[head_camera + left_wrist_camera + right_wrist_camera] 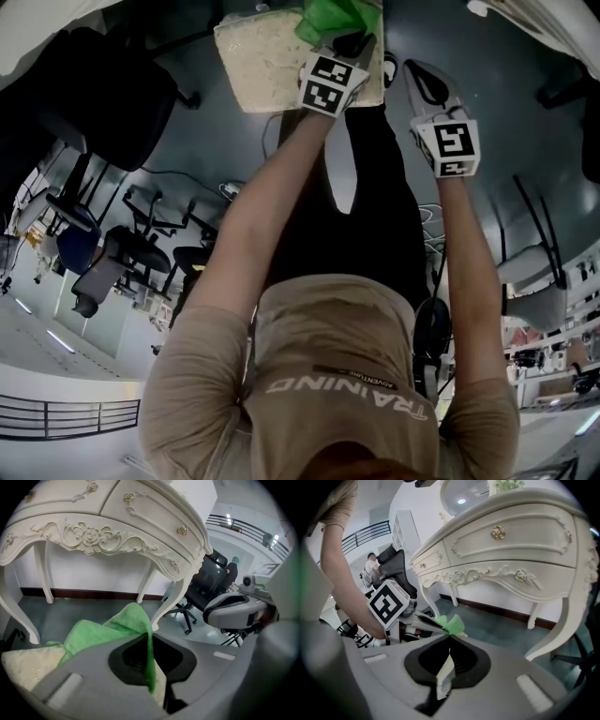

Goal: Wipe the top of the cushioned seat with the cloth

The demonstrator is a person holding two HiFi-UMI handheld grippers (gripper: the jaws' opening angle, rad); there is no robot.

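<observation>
Bright green cloth [330, 21], cream speckled cushioned seat [261, 58], ivory table [93, 536] with rose scrollwork, grey floor [511, 56]

Bunched green cloth [330, 19], on cream cushioned seat [258, 61], pinched by left hand-held gripper [354, 39]

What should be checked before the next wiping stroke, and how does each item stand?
1. Cloth gripped: ok. The left tongs are shut on the green cloth.
2. Cloth over the cushioned seat: ok. In the head view it sits at one corner of the seat.
3. Cloth pressed flat on the seat top: cannot tell. Part of it stands up in a fold.
4. Right tongs out of the way: ok. They are shut, empty and off to the side of the seat.
5. Seat top free of other things: ok for the part that shows.
</observation>
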